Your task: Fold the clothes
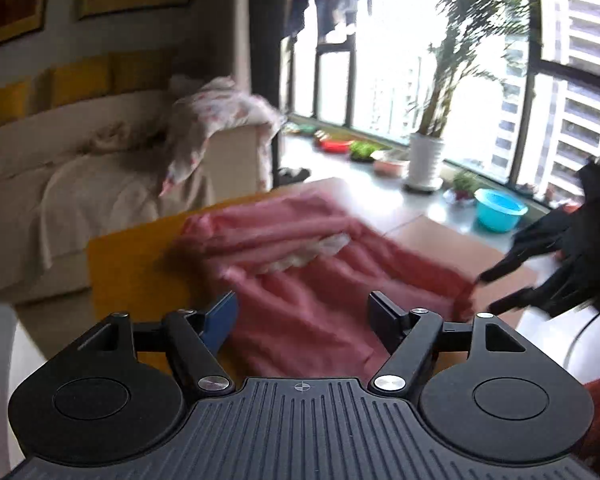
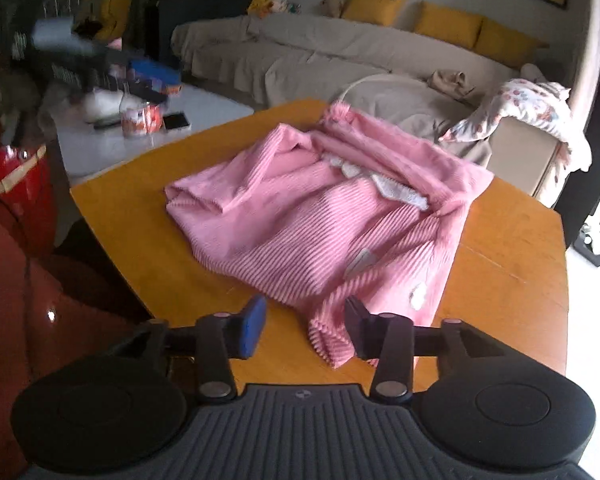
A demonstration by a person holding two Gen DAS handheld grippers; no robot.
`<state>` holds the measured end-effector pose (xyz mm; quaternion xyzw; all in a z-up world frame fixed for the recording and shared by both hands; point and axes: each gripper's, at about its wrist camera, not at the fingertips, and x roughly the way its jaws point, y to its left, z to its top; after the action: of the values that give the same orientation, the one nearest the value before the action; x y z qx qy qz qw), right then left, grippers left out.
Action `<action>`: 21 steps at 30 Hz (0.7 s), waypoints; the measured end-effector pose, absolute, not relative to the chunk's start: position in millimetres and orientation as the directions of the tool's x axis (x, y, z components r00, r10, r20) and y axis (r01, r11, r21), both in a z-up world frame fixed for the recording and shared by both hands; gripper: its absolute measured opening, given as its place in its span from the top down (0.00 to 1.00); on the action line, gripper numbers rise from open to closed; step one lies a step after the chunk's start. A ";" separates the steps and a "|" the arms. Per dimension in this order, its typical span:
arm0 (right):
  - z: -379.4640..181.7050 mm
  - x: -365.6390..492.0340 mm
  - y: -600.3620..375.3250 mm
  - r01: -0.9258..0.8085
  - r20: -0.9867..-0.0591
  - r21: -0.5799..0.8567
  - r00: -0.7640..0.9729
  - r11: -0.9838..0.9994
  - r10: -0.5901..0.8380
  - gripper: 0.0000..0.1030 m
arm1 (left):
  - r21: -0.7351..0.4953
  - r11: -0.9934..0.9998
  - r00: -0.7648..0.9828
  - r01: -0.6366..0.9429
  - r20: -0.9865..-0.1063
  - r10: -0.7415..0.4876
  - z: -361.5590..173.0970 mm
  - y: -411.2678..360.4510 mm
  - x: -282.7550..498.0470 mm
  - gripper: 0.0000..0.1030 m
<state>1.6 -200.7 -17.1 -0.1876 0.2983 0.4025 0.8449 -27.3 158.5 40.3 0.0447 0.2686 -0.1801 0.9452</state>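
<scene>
A pink ribbed garment [image 2: 320, 216] with white lace trim lies loosely bunched on the yellow wooden table [image 2: 132, 216]. In the right wrist view my right gripper [image 2: 305, 328] is open just above the table's near edge. The garment's near cuff [image 2: 328, 340] lies between its jaws, close to the right finger, and the pads do not press on it. My left gripper [image 1: 302, 316] is open above the garment [image 1: 300, 280], with nothing between its fingers. The left wrist view also shows the right gripper [image 1: 500, 290], blurred, beside the garment's right corner.
A beige sofa [image 2: 300, 52] with yellow cushions stands behind the table, a floral cloth [image 2: 532, 108] draped over its arm. A white low table [image 2: 204, 104] holds a phone and a tin. A red bin [image 2: 16, 184] stands left. A potted plant [image 1: 424, 156] and a blue basin [image 1: 500, 208] sit by the window.
</scene>
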 end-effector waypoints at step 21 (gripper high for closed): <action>-56.5 41.2 -195.0 -0.579 -0.575 -0.111 0.700 0.808 0.423 0.34 | -0.128 0.987 0.837 0.097 -0.526 -0.151 2.8 203.2 2.7 0.89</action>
<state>41.2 -195.0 -56.5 -0.1430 0.2726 0.2747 0.9109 2.7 203.2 2.8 -0.0481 0.2780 -0.0647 0.9572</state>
